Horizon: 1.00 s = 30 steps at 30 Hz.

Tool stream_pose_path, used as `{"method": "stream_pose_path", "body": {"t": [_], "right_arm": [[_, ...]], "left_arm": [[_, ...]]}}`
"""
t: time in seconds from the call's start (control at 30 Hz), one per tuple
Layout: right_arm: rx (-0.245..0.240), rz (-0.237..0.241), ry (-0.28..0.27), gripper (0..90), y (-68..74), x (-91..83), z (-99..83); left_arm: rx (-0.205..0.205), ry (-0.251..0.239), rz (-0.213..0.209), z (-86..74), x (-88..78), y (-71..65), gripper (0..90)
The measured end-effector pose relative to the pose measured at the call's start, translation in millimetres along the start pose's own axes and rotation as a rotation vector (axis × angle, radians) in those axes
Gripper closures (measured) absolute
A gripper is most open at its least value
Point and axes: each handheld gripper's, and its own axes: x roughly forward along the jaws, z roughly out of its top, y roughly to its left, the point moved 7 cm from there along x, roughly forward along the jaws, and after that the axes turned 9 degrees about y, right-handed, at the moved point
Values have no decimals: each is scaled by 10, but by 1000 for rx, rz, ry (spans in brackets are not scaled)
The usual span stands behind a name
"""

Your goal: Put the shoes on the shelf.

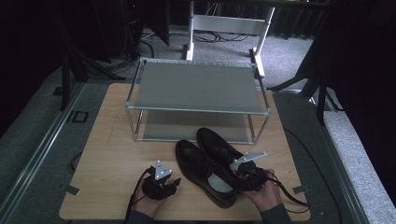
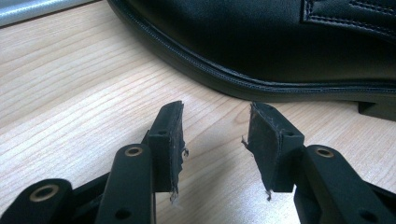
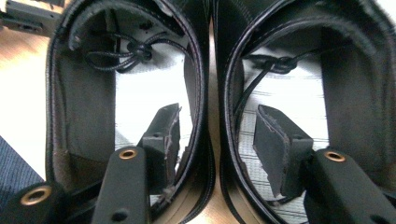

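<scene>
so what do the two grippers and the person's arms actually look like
Both are black handheld tools. The left gripper and the right gripper each carry a grey three-cornered plate on top and trail a black cable. Their fingers are blocky black plastic with brass-ringed holes and frayed dark pads. The sleeves are dark grey.

The pair of black leather shoes (image 1: 210, 165) looks smooth and faintly glossy, with stitched seams. The pale wooden tabletop (image 1: 107, 140) shows matt grain. The far two-tier metal-framed rack (image 1: 196, 88) carries dull grey shelves.
</scene>
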Motion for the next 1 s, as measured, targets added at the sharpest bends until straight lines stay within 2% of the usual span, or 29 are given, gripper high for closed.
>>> {"method": "stream_pose_path", "body": {"t": [0.07,0.13,0.27,0.47,0.57,0.67,1.0], "right_arm": [[-15,-30,32,536,13,40,-17],[-12,1,46,610,33,55,-27],[13,15,50,699,3,88,-14],[22,18,42,761,-11,89,-10],[29,26,24,784,-7,88,-10],[7,10,33,797,3,85,-5],[2,-4,6,807,-19,67,10]], "left_arm": [[-1,1,0,-1,4,0,560],[1,3,0,-3,7,-6,559],[1,3,-1,-3,6,-15,560],[1,2,0,-3,2,-12,559],[-2,0,-1,-2,4,-7,560],[-1,1,0,-5,6,-5,559],[-7,2,2,-10,7,8,558]]}}
